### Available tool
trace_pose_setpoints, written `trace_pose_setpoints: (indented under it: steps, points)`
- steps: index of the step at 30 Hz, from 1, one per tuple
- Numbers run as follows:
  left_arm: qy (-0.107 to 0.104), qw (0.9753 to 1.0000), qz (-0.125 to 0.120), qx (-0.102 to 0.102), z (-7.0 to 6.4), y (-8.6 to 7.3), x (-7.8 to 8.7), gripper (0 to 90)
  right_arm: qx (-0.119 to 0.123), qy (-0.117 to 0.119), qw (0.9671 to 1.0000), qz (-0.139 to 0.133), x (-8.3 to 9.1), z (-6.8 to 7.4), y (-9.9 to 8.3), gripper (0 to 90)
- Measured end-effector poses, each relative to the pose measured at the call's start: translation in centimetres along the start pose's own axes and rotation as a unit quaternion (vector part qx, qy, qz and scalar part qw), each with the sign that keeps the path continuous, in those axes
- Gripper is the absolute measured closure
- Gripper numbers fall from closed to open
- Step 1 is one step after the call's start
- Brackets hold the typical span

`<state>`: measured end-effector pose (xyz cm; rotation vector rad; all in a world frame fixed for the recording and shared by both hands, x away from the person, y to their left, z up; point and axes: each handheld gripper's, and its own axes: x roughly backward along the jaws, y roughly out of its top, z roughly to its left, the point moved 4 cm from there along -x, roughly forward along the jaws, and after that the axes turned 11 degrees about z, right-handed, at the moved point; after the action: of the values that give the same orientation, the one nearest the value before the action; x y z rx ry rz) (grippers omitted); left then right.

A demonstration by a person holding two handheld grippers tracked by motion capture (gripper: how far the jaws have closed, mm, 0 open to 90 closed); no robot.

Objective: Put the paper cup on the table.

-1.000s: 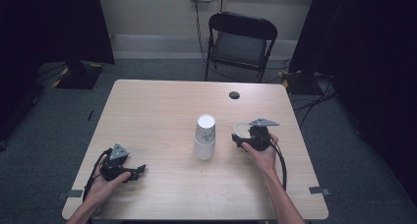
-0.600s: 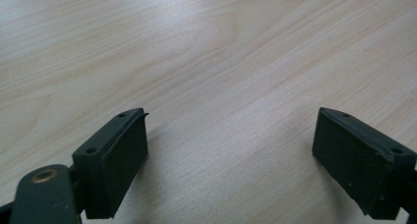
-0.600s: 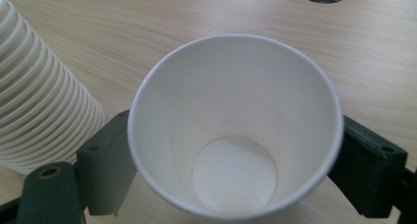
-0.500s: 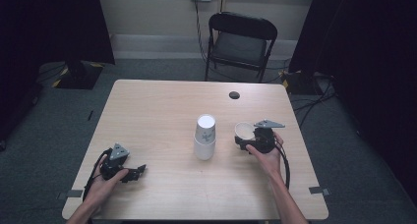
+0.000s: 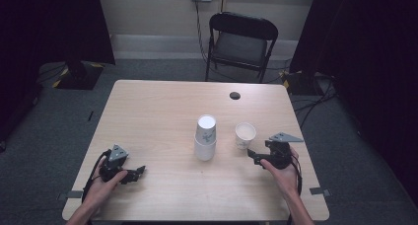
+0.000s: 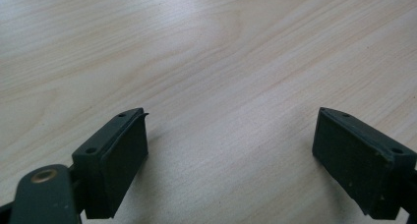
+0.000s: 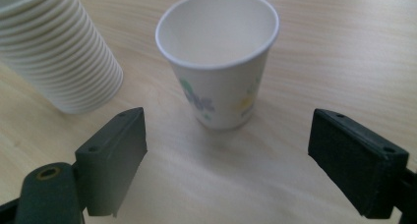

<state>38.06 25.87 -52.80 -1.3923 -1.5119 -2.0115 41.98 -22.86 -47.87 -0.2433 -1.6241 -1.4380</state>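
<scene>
A single white paper cup [image 5: 245,134] with a flower print stands upright on the table, just right of a tall stack of the same cups [image 5: 205,138]. My right gripper [image 5: 254,156] is a short way in front of the single cup, open and apart from it. In the right gripper view the cup [image 7: 218,62] stands beyond the gap of my right gripper [image 7: 226,135], with the stack [image 7: 59,52] at its left. My left gripper [image 5: 137,173] rests near the front left corner, open. In its own view my left gripper [image 6: 231,135] has only bare wood between its jaws.
The light wooden table [image 5: 157,111] has a small black disc [image 5: 234,95] near its far edge. A black folding chair [image 5: 241,42] stands behind the table. Cables lie on the grey floor at the right.
My right gripper has drawn back from the single cup toward the near edge, and the cup now stands free. The left gripper has not moved.
</scene>
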Motion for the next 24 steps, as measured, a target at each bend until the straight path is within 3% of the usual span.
trace_pose_setpoints:
  steps: [5, 8, 11, 15, 19, 24]
  points:
    - [0.003, 1.0, 0.001, 0.002, 0.1, -0.1, 0.1, 13.0, -0.012, 0.006, 0.9999, 0.009, 1.3, -0.2, -2.2, 14.9]
    - [0.003, 1.0, 0.0, 0.002, 0.1, -0.1, 0.1, 13.0, -0.012, -0.004, 0.9998, 0.018, 1.6, -0.4, -3.0, 15.1]
    - [0.003, 1.0, 0.0, 0.004, 0.1, -0.1, 0.1, 12.7, -0.001, -0.018, 0.9981, 0.059, 1.3, -0.7, -4.5, 16.1]
    - [0.003, 1.0, 0.0, 0.004, 0.1, -0.1, 0.1, 12.7, -0.005, -0.037, 0.9962, 0.078, 1.0, -1.2, -5.8, 16.3]
    - [0.003, 1.0, 0.0, 0.004, 0.1, -0.1, 0.1, 12.7, -0.004, -0.054, 0.9945, 0.089, 0.7, -1.1, -6.6, 17.2]
    - [0.005, 1.0, 0.002, 0.005, 0.1, -0.1, 0.0, 11.5, 0.004, -0.071, 0.9949, 0.071, 0.3, -0.6, -7.0, 12.8]
